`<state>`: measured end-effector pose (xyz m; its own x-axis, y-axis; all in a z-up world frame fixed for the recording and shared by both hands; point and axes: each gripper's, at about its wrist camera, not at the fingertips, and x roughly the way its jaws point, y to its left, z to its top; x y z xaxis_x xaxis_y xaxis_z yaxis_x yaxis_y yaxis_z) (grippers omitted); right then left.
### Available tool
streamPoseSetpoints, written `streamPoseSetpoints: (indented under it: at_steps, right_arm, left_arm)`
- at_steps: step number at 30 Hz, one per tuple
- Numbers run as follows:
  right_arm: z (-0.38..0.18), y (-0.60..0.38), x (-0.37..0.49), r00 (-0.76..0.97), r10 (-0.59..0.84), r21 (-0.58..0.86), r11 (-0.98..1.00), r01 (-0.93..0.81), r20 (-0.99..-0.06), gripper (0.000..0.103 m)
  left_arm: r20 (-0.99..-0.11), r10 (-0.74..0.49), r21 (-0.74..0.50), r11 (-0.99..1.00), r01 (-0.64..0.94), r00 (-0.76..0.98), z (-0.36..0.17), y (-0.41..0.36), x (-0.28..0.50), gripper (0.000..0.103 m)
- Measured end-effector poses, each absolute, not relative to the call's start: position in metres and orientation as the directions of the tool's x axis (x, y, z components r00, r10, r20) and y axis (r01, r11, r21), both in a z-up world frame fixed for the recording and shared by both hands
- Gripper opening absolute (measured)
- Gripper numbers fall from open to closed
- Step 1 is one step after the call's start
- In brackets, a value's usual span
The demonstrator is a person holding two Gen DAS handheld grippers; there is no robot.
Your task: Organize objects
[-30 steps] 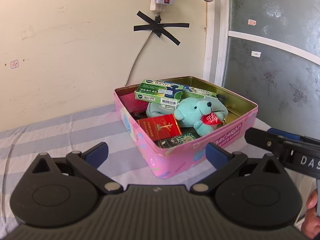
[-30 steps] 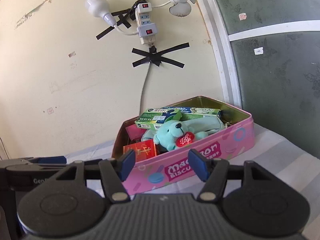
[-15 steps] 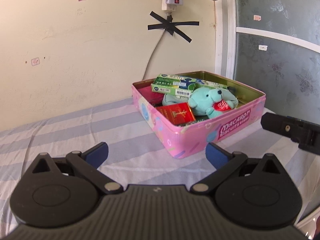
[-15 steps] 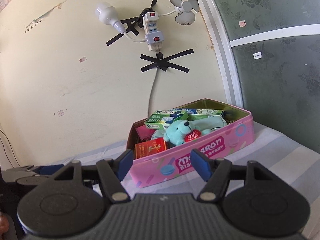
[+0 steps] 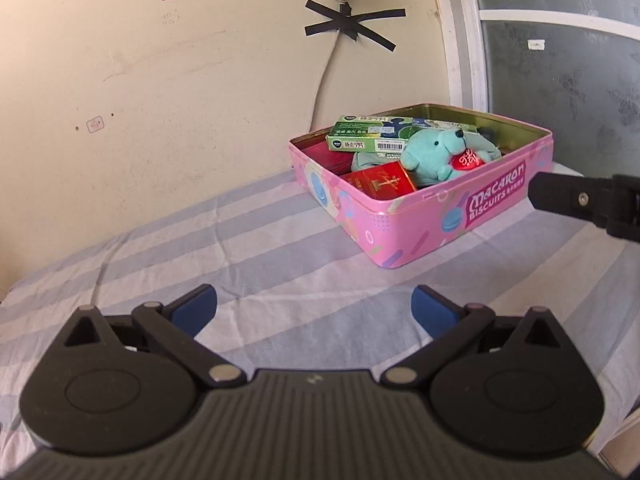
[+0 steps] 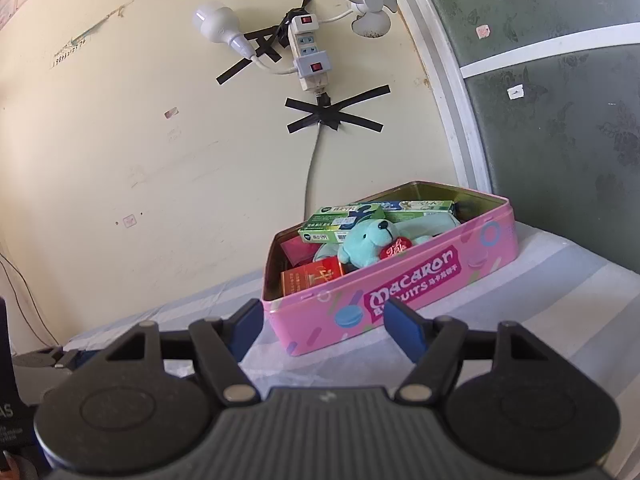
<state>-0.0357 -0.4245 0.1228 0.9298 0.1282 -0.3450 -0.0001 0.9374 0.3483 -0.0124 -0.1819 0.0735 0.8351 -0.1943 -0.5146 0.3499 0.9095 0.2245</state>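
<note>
Pink tin (image 5: 420,216) (packed), teal bear (image 5: 434,154) inside

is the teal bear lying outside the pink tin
No, the teal bear sits inside the pink tin, among the boxes.

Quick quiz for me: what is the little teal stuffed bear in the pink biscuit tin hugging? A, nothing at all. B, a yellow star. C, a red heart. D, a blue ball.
C: the teal stuffed bear lies in the pink biscuit tin with a red heart against its front, seen in both wrist views.
</note>
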Motion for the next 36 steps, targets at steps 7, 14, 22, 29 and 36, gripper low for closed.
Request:
streamPoseSetpoints:
  at_steps: [7, 14, 22, 29, 36]
  right_arm:
    - [0.123, -0.430, -0.037, 0.934, 0.116, 0.362, 0.932, 0.016, -0.339, 0.071]
    - [0.120, -0.432, -0.036, 0.933, 0.113, 0.379, 0.925, 0.027, -0.341, 0.072]
    - [0.113, -0.429, -0.034, 0.929, 0.111, 0.385, 0.922, 0.037, -0.354, 0.074]
    - [0.110, -0.426, -0.033, 0.926, 0.106, 0.386, 0.922, 0.045, -0.362, 0.074]
    - [0.107, -0.423, -0.031, 0.923, 0.104, 0.383, 0.922, 0.049, -0.370, 0.075]
  left_arm:
    - [-0.549, -0.213, 0.211, 0.901, 0.380, 0.808, 0.074, -0.186, -0.015, 0.103]
    - [-0.583, -0.221, 0.203, 0.892, 0.404, 0.781, 0.069, -0.187, -0.017, 0.103]
    - [-0.616, -0.225, 0.191, 0.887, 0.420, 0.755, 0.062, -0.187, -0.015, 0.103]
    - [-0.632, -0.226, 0.180, 0.888, 0.424, 0.741, 0.058, -0.186, -0.012, 0.103]
    - [-0.648, -0.228, 0.172, 0.886, 0.431, 0.727, 0.053, -0.185, -0.010, 0.103]
